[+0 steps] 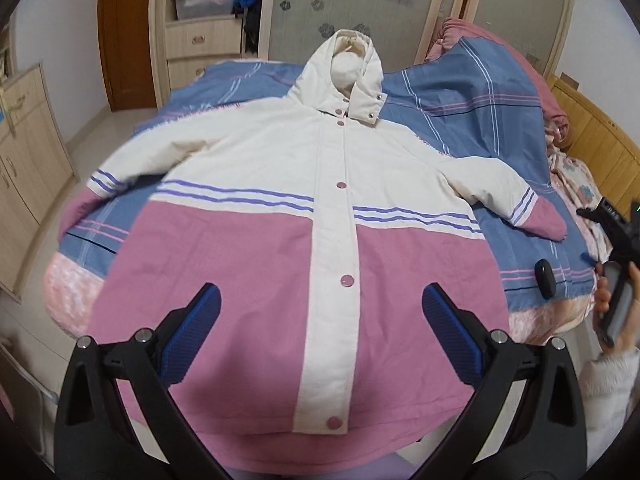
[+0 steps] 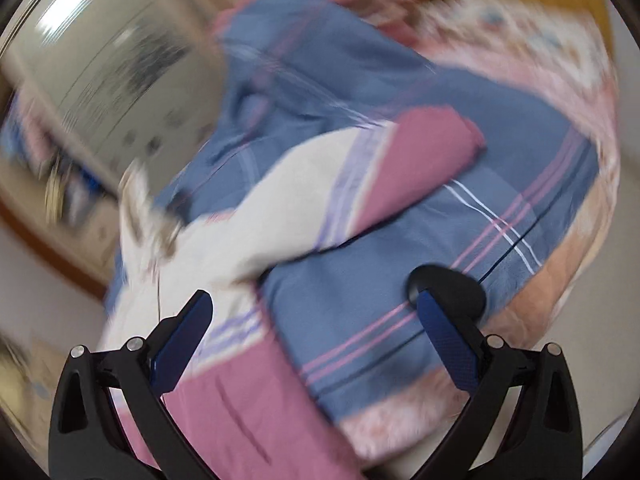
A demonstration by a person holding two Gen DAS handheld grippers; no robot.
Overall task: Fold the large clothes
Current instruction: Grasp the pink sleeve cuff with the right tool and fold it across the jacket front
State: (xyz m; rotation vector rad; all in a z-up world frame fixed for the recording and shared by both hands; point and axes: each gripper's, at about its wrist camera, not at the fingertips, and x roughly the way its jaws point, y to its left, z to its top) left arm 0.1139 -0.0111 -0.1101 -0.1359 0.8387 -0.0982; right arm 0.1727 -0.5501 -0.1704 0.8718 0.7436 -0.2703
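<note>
Nothing folded yet, my read. I'd take right sleeve cuff first: right gripper low over it, pinch pink end cleanly, carry across placket. Right view blurred, go slow. Both claws spread wide, empty; left gripper above hem. Jacket flat on bed, front up, snapped shut, sleeves out, cream top, pink bottom, hood away.

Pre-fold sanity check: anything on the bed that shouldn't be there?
Yes: a small black object lies on the blue plaid cover, right of the jacket, below its pink cuff. What it is can't be told. The jacket lies flat, snapped shut.
</note>
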